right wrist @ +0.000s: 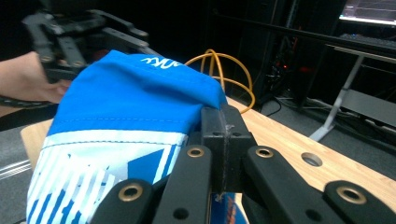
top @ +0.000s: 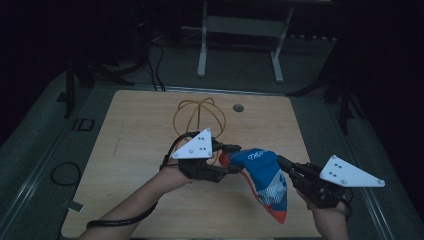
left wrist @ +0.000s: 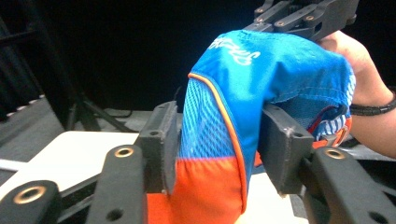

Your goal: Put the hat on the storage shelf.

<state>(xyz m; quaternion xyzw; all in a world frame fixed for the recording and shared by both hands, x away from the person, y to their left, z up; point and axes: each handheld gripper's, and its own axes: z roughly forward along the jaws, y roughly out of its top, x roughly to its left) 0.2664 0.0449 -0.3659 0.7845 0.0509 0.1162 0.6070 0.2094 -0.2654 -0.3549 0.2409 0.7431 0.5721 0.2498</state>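
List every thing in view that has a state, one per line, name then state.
blue and orange cloth bag: lifted off the table, hanging between both grippers.
left gripper: jaws part open, the bag between them.
right gripper: shut on the bag's edge.
orange wire frame: standing upright on the table, untouched.
wooden table: bare wood around the frame.

My high view is dim; light falls mainly on the desk (top: pixel 150 150), its surroundings near black. My gripper views are brighter yet soft, with blurred backgrounds and jaws out of focus at the bottom edge.
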